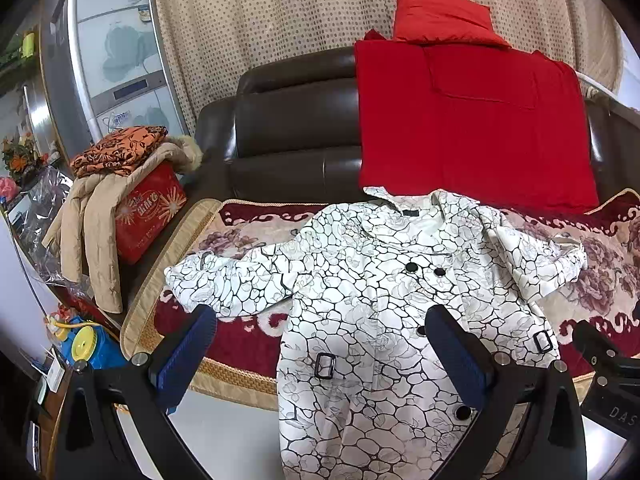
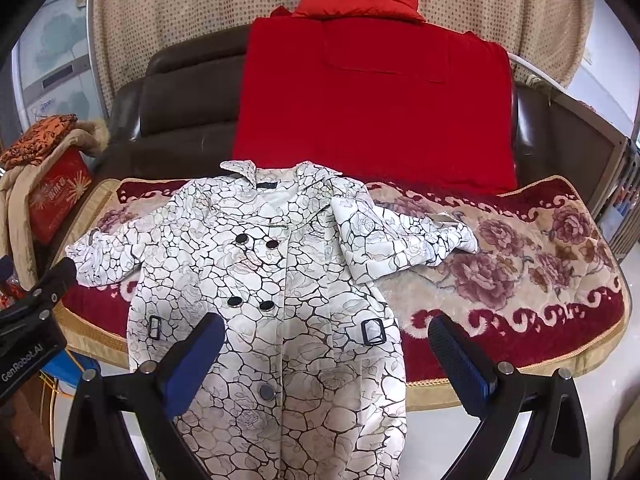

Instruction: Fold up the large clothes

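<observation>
White coat (image 2: 260,280), four visible buttons

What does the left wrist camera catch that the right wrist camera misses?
Only the left wrist view shows the blue and yellow toy on the floor and the orange flowers. Only the right wrist view shows the rug's right end with its roses. Both show the white patterned coat spread out, the red blanket, the red cushion, and each open tool: left, right.
</observation>
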Demonstrator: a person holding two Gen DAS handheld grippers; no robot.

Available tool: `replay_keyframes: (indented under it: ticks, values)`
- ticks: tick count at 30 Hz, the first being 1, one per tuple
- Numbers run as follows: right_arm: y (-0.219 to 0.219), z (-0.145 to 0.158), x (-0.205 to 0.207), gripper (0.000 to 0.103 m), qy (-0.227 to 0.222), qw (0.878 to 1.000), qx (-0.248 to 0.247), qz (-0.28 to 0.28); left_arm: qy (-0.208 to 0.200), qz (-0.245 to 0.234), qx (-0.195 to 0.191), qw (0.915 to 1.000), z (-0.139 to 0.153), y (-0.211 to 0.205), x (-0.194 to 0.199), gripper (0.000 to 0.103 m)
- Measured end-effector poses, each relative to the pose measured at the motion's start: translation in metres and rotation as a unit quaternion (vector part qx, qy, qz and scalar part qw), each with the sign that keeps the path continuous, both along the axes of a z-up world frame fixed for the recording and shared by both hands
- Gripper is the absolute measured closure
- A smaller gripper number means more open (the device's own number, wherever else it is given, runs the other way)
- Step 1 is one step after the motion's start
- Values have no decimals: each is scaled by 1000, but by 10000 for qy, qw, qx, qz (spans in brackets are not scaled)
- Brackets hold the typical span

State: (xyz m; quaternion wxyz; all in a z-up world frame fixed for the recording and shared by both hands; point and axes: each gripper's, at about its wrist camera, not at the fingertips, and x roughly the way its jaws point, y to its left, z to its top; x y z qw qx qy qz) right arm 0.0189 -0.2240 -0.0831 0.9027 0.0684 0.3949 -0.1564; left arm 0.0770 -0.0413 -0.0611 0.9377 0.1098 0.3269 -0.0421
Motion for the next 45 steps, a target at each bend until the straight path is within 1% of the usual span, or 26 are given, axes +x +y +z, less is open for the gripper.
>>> replay_keyframes:
  ticks: [24, 36, 41, 45]
  values:
    - [-5, -8, 13, 0, 86, 10000, -10, 0, 122, -11, 14, 9999, -7, -3, 16, 0]
    - [-9, -18, 27, 0, 227, 9997, 9, 23, 249, 159, 135, 9995, -25, -5, 40, 0]
    - [-11, -23, 35, 0, 292, 9996, 19, 45, 258, 270, 187, 9991, -29, -2, 48, 0]
    - [-12, -25, 40, 0, 318, 9995, 70, 50, 246, 349, 160, 9990, -29, 3, 54, 0]
